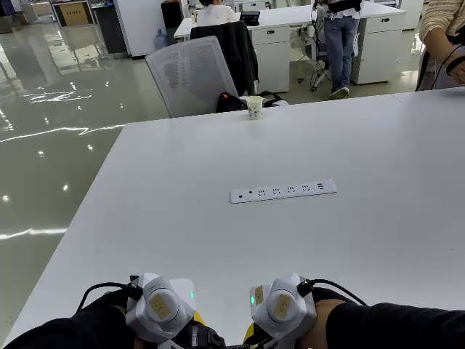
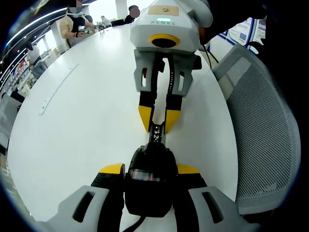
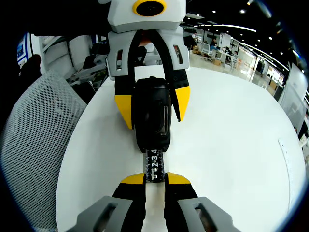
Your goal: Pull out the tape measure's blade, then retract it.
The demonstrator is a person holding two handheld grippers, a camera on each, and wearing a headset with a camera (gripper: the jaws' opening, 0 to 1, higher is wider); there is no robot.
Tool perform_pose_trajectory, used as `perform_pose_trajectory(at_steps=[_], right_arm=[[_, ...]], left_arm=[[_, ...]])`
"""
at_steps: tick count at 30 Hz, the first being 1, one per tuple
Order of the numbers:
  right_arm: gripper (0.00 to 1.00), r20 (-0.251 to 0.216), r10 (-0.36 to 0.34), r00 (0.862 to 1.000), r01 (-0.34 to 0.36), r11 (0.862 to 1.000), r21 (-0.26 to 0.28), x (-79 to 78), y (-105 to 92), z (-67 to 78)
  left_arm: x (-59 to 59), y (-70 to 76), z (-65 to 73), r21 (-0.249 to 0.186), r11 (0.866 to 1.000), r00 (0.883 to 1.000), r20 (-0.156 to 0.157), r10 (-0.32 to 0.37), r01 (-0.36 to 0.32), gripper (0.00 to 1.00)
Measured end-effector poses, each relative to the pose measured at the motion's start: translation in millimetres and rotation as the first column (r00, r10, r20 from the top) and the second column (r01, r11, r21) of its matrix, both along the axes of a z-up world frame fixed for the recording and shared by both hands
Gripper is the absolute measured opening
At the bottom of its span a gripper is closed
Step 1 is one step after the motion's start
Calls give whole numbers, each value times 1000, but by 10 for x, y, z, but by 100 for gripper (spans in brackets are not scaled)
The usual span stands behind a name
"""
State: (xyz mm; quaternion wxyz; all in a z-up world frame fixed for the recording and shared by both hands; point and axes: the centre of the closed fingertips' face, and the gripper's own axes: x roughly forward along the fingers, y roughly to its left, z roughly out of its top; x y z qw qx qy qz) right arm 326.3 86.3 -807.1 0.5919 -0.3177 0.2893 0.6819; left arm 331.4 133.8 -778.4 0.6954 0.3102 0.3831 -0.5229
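Note:
A black tape measure (image 2: 147, 186) sits upright between the yellow-tipped jaws of my left gripper (image 2: 149, 169), which is shut on its case. A short length of dark blade (image 3: 154, 163) with white numerals sticks out of the case (image 3: 152, 113) just above the white table. My right gripper (image 3: 155, 178) is shut on the blade's end. The two grippers face each other, tips close together. In the left gripper view the right gripper (image 2: 158, 126) pinches the blade (image 2: 156, 136). In the head view both grippers (image 1: 160, 309) (image 1: 283, 305) sit at the near table edge, their fingertips hidden.
The white table (image 1: 218, 145) carries a white power strip (image 1: 283, 191) in the middle and a paper cup (image 1: 254, 107) at its far edge. A grey mesh chair (image 1: 190, 73) stands beyond the table. People stand by desks in the background.

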Motion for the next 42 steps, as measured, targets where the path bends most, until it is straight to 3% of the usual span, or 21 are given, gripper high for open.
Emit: perform_pose_trajectory(at_steps=[42], right_arm=[[10, -13, -17, 1000, 17, 1000, -13, 28, -200, -10]], left_arm=[[-1, -26, -1, -3, 1000, 1000, 5, 7, -7, 34]])
